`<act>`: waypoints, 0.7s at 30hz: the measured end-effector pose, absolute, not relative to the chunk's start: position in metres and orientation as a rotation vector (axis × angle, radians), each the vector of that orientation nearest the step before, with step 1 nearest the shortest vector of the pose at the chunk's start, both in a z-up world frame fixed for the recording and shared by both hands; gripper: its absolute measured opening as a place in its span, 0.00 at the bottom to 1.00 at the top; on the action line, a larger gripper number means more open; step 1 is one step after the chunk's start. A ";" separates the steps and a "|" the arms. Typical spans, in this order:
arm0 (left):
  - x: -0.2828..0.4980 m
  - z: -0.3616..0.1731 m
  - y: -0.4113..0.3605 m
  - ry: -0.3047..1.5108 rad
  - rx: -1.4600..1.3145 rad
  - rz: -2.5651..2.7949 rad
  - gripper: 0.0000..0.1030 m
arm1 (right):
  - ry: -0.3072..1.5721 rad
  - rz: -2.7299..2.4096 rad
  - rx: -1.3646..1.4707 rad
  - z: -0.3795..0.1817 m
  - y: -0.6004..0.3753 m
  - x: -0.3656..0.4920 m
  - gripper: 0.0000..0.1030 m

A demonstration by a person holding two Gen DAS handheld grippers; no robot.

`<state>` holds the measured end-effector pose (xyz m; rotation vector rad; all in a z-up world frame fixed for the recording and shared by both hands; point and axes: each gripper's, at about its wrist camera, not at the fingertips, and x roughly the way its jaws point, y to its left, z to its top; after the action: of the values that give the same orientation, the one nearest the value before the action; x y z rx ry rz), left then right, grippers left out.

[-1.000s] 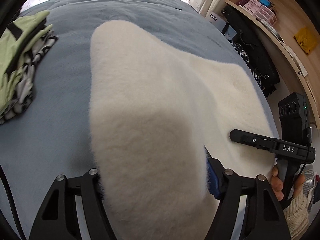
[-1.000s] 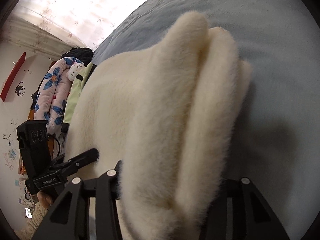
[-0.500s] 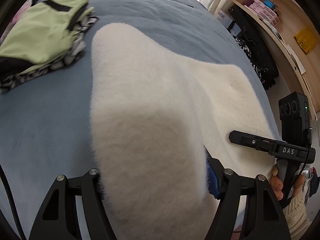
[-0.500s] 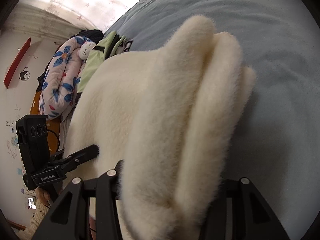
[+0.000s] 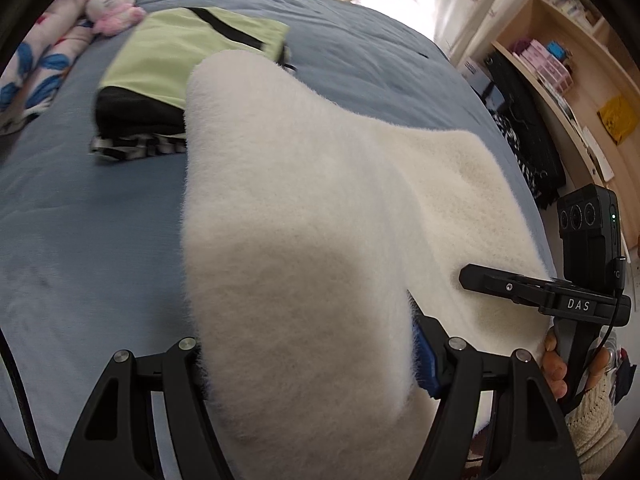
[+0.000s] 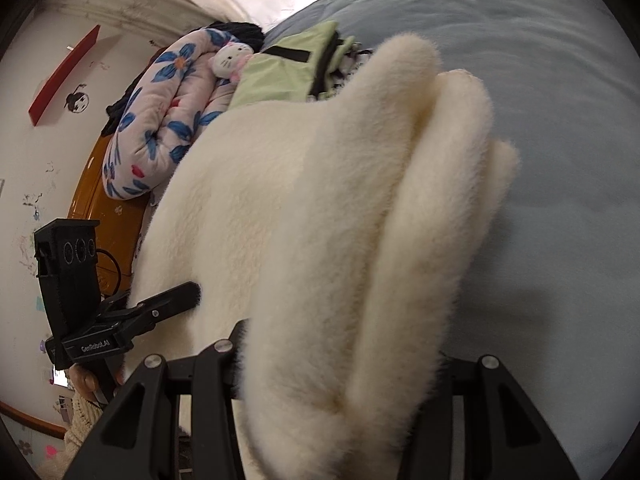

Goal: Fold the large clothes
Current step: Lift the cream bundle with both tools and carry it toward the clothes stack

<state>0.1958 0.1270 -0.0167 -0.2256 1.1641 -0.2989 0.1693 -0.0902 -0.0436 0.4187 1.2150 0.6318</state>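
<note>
A large cream fluffy garment (image 5: 312, 208) is held stretched above the blue bed (image 5: 72, 248). My left gripper (image 5: 308, 352) is shut on one end of it; the fabric fills the gap between the fingers. My right gripper (image 6: 340, 360) is shut on the other end, where the garment (image 6: 320, 220) bunches in thick folds. The right gripper also shows at the right of the left wrist view (image 5: 520, 284), against the fabric edge. The left gripper shows at the left of the right wrist view (image 6: 160, 308).
A stack of folded clothes with a light green top (image 5: 188, 52) lies on the bed beyond the garment. A floral quilt roll (image 6: 160, 120) and a Hello Kitty plush (image 5: 112, 4) lie at the headboard. Wooden shelves (image 5: 560, 60) stand to the right of the bed.
Both grippers have carried the garment toward the folded clothes stack, which now appears closer and more central. The plush and quilt have come into the left wrist view. Both grips are unchanged.
</note>
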 end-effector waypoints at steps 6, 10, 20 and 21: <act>0.208 0.012 0.193 1.124 -0.228 -0.269 0.68 | 1.183 0.682 0.392 -0.019 -0.038 0.192 0.44; 0.237 0.038 0.220 1.071 -0.201 -0.262 0.68 | 1.140 0.702 0.404 0.006 -0.009 0.227 0.44; 0.393 0.085 0.269 0.941 -0.155 -0.298 0.68 | 0.991 0.689 0.375 0.055 0.050 0.360 0.44; 0.408 0.085 0.273 0.937 -0.154 -0.298 0.68 | 0.981 0.685 0.392 0.052 0.055 0.379 0.44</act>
<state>0.4078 0.2728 0.0850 -0.1538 0.9366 -0.2979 0.3786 0.0548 0.0522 0.3925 0.9808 0.6852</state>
